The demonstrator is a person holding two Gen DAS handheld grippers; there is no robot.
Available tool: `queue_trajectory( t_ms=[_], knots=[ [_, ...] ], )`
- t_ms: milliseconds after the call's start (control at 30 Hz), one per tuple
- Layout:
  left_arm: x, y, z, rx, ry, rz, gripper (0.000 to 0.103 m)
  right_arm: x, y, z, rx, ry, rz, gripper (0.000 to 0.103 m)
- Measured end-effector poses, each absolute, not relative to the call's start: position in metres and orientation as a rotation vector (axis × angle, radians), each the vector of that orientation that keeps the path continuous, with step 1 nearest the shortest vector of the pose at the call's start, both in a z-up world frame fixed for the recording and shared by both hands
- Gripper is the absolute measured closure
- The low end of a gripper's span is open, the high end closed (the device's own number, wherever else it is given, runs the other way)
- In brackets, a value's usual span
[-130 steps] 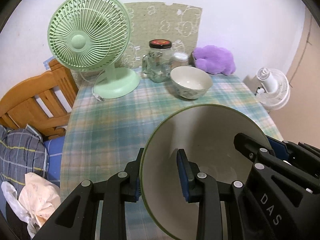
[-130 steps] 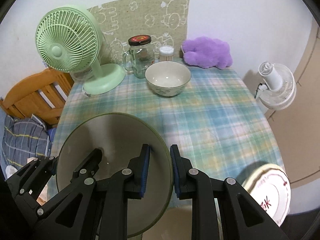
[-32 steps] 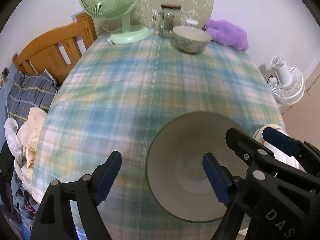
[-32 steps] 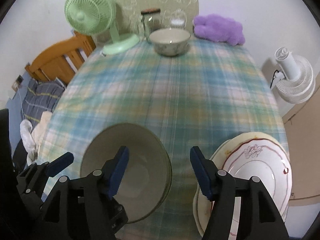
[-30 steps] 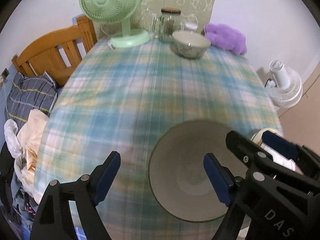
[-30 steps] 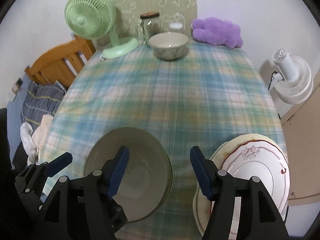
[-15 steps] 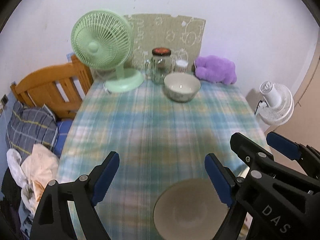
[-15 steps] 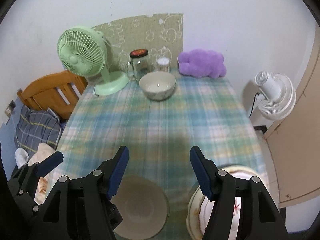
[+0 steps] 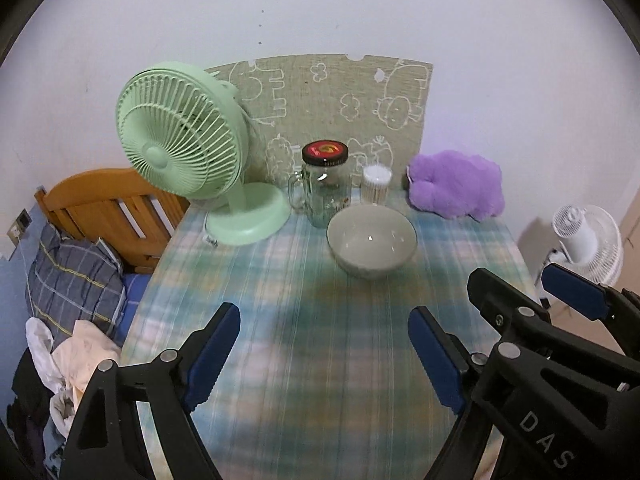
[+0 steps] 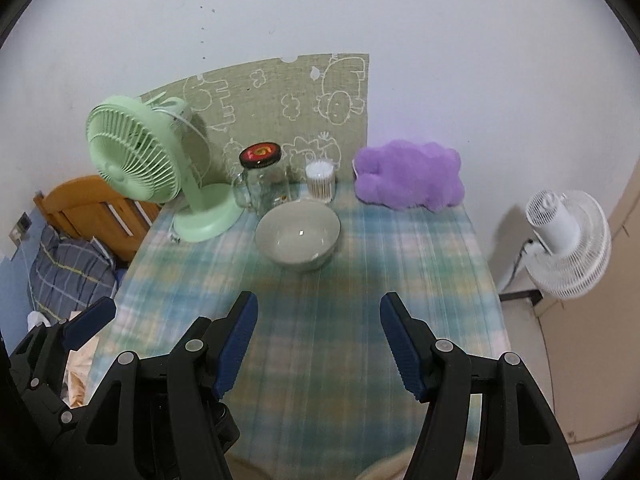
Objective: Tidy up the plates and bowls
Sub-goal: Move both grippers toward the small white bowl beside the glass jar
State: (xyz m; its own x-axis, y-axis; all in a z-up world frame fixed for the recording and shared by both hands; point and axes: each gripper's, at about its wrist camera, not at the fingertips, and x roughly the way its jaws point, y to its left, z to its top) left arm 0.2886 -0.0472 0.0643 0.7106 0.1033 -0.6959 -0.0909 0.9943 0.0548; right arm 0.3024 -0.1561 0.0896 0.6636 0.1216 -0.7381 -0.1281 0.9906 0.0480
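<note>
2 grippers, left gripper (image 9: 324, 350) and right gripper (image 10: 318, 346), spread wide, empty; bowl (image 10: 298, 236) near table's far edge.

A bowl (image 9: 372, 240) sits on the table (image 9: 304, 344) near its far edge. Behind it stand a jar (image 9: 325, 184) and a swab container (image 9: 376, 184); a fan (image 9: 188, 160) occupies the far-left corner, a plush toy (image 9: 456, 184) the far-right.

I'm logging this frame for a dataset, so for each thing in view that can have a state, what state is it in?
left gripper: open, holding nothing
right gripper: open, holding nothing
bowl: upright on the table, looks empty
glass jar: upright, lid on
cotton swab container: upright, full
green fan: upright; running or not, cannot tell
</note>
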Motion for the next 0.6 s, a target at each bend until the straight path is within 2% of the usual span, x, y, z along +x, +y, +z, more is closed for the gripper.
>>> queue_trajectory(
  t_ms=[100, 233, 533, 600],
  knots=[
    [0.312, -0.049, 0.056, -0.008, 0.79, 0.15, 0.016, 0.336, -0.159, 0.081, -0.033, 0.845, 0.165, 0.036],
    [0.347, -0.051, 0.044, -0.041, 0.814, 0.174, 0.023, 0.372, -0.161, 0.07, -0.027, 0.863, 0.191, 0.036],
    [0.409, -0.049, 0.016, -0.024, 0.831, 0.247, 0.024, 0.442, -0.155, 0.035, -0.029, 0.887, 0.224, 0.036],
    [0.423, -0.049, 0.005, -0.014, 0.847, 0.247, 0.027, 0.453, -0.153, 0.025, -0.032, 0.902, 0.228, 0.036]
  ],
)
